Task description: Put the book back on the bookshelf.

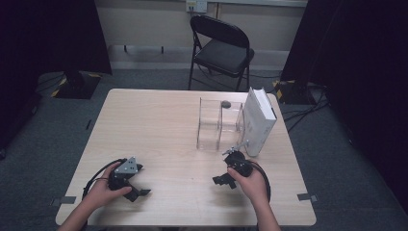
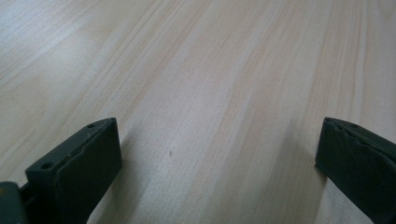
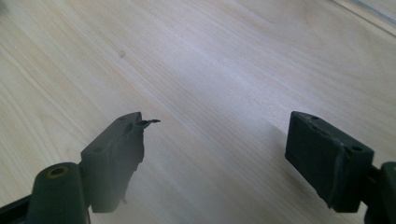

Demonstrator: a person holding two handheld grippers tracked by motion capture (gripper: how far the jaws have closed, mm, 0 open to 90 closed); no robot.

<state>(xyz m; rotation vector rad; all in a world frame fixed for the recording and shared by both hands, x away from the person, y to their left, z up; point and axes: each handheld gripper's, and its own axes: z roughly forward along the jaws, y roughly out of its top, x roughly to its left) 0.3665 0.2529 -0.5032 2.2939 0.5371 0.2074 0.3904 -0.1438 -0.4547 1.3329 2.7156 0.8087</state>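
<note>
High view: left claw [image 1: 137, 188] at seven o'clock and right claw [image 1: 222, 181] at five rest low over the desk [image 1: 159, 125], both spread, pinching nothing. At two o'clock stand a clear divided box [image 1: 219, 124] and, just beside it, a white book [image 1: 260, 121]. Both gripper views show bare woodgrain between the jaws; a small dark thing [image 1: 225, 103] on the box is unclear.

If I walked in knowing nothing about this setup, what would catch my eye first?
Probably the clear plastic box with a divider, standing at the far right of the pale wooden table, with a thick white book upright right beside it. Next, the two hands at the near edge, each holding a black two-jaw gripper: the left gripper and the right gripper, both with jaws apart and nothing between them.
</note>
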